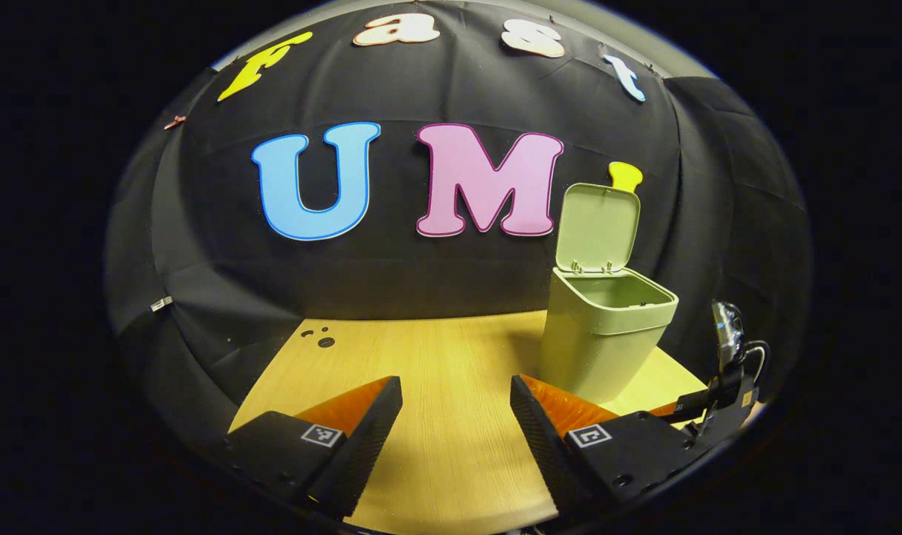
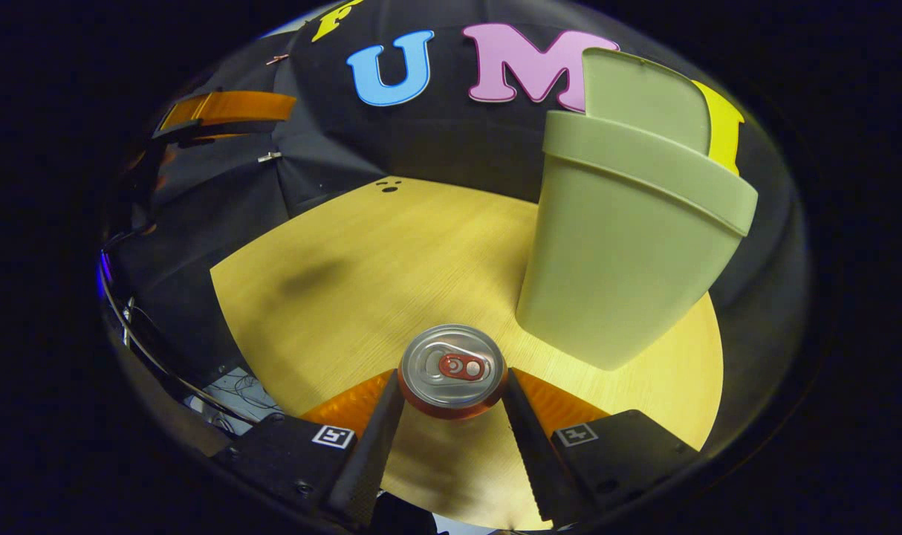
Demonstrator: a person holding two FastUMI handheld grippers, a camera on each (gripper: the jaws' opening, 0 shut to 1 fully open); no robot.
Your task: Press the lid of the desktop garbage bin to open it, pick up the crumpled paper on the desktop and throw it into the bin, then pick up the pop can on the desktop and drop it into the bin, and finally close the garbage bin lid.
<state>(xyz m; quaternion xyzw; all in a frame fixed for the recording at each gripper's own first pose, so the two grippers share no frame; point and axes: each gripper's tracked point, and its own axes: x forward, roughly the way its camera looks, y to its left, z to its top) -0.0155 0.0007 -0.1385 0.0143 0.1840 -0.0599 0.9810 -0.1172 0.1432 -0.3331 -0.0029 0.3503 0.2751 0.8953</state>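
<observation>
Pop can [image 2: 452, 369] sits pinched between the right claw [image 2: 451, 405] fingers, at 6 o'clock below the garbage bin [image 2: 622, 245], whose lid [image 2: 644, 93] stands up. The left claw [image 1: 457, 416] is spread, idle. Risk — the smooth can slipping, or clipping the bin's rim.

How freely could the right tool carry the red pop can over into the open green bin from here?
Probably freely. The right tool grips the red pop can with a silver top, the pale green plastic bin stands just ahead, its flip lid is up, and bare wooden desktop lies between.
</observation>
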